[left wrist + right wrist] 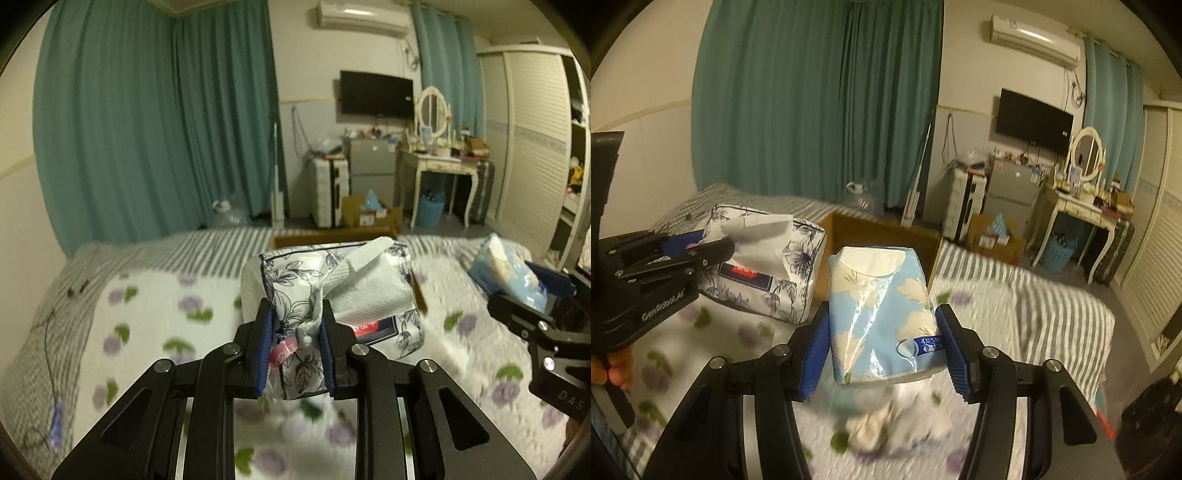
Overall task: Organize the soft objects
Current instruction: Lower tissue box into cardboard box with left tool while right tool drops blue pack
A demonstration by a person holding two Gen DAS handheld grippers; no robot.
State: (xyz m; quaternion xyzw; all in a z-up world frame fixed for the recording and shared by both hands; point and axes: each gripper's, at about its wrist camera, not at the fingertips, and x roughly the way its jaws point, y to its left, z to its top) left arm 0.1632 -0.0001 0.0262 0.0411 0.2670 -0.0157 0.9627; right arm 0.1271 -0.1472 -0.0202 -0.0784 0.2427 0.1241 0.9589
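Observation:
My left gripper [295, 325] is shut on a white tissue pack with a dark floral print [332, 295], pinching its crumpled wrapper and holding it above the bed. The same pack shows in the right wrist view [768, 269], with the left gripper [701, 251] on it. My right gripper [882, 343] is shut on a light blue tissue pack with cream flowers [879, 317], held above the bed. That blue pack [506, 269] and the right gripper [543, 288] show at the right edge of the left wrist view. An open cardboard box [886, 229] sits on the bed just beyond both packs.
The bed has a white quilt with purple flowers [166, 295] over a striped sheet [1052, 306]. A crumpled white cloth [886, 424] lies on the quilt below the right gripper. A cable [48, 332] runs along the bed's left side. Teal curtains, a dresser and a wardrobe stand beyond.

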